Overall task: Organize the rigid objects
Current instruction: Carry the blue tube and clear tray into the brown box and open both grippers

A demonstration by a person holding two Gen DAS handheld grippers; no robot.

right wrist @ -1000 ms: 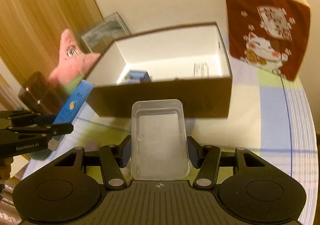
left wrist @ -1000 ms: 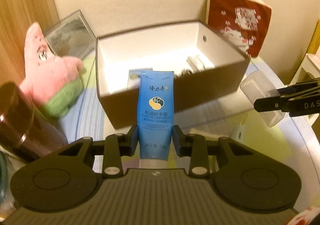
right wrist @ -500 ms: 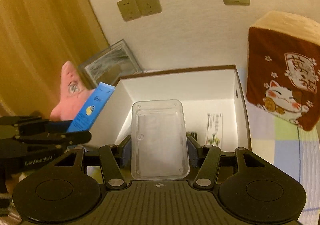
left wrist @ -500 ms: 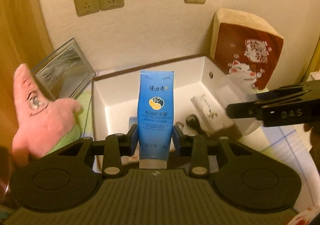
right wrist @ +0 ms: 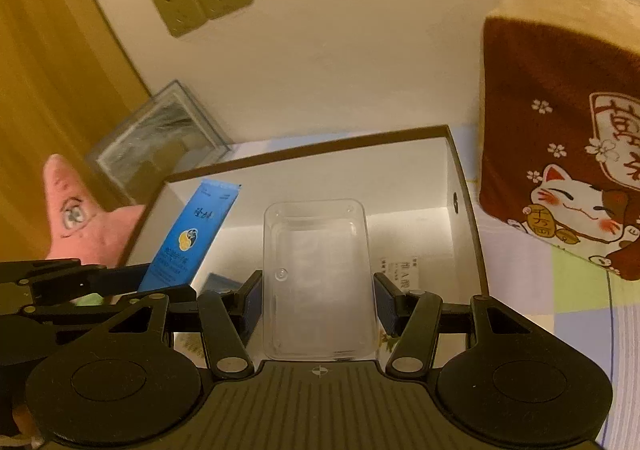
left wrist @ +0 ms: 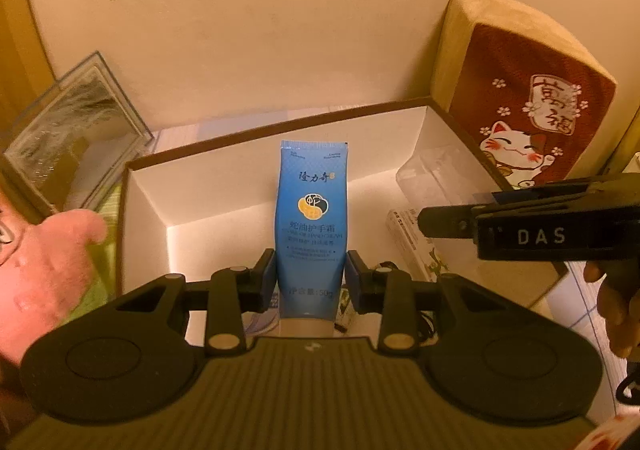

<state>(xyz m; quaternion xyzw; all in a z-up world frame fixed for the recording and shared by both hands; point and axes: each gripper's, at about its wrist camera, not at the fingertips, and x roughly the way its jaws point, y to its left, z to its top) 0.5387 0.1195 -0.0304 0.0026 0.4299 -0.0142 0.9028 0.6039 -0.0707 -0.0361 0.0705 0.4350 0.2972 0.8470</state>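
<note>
Peeking in from the left edge, a fuzzy pink plush star (left wrist: 44, 270) is half cut off, beside a glass-fronted frame (left wrist: 72, 138) leaning on the wall. The left hand-held gripper (left wrist: 311, 280) pinches a flat, glossy blue tube (left wrist: 311, 218) upright over the open white-lined cardboard box (left wrist: 144, 218); small things on the box floor are hidden behind it. The right hand-held gripper (right wrist: 318, 304) clamps a clear rectangular plastic tray (right wrist: 318, 274) over the same box. A soft maroon cat-print cushion (right wrist: 560, 130) runs off to the right.
</note>
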